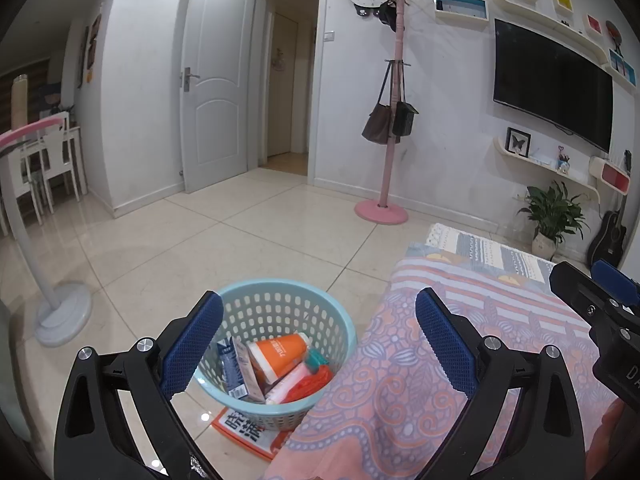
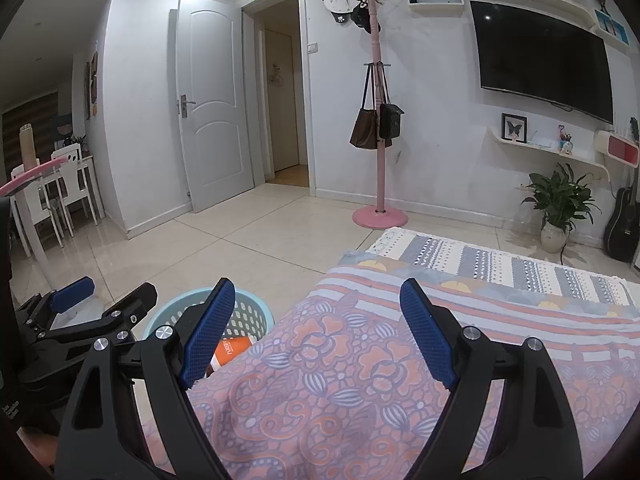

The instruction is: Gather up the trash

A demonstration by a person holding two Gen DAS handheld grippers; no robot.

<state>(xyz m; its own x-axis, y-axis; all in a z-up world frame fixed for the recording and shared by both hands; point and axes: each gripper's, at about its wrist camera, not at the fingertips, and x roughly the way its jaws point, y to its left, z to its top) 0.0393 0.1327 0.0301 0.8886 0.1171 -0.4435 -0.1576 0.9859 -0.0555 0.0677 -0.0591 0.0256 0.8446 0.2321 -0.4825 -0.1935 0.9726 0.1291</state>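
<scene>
A light blue perforated basket (image 1: 256, 300) stands on the tiled floor beside the patterned cloth-covered surface (image 1: 420, 380). It holds an orange cup (image 1: 280, 354), a blue-white carton (image 1: 236, 372), a white tube (image 1: 286, 384) and red wrappers. My left gripper (image 1: 316, 340) is open and empty above the basket's right rim. My right gripper (image 2: 316, 336) is open and empty over the cloth (image 2: 360, 392); the basket (image 2: 252, 316) and cup (image 2: 230, 354) show at its left. The left gripper (image 2: 96, 300) shows there too.
An orange printed sheet (image 1: 248, 432) lies under the basket. A white stand base (image 1: 60, 316) is on the floor at left. A pink coat rack (image 1: 382, 210), a potted plant (image 1: 552, 220), a guitar (image 1: 608, 236) and a floor rug (image 2: 500, 264) lie beyond.
</scene>
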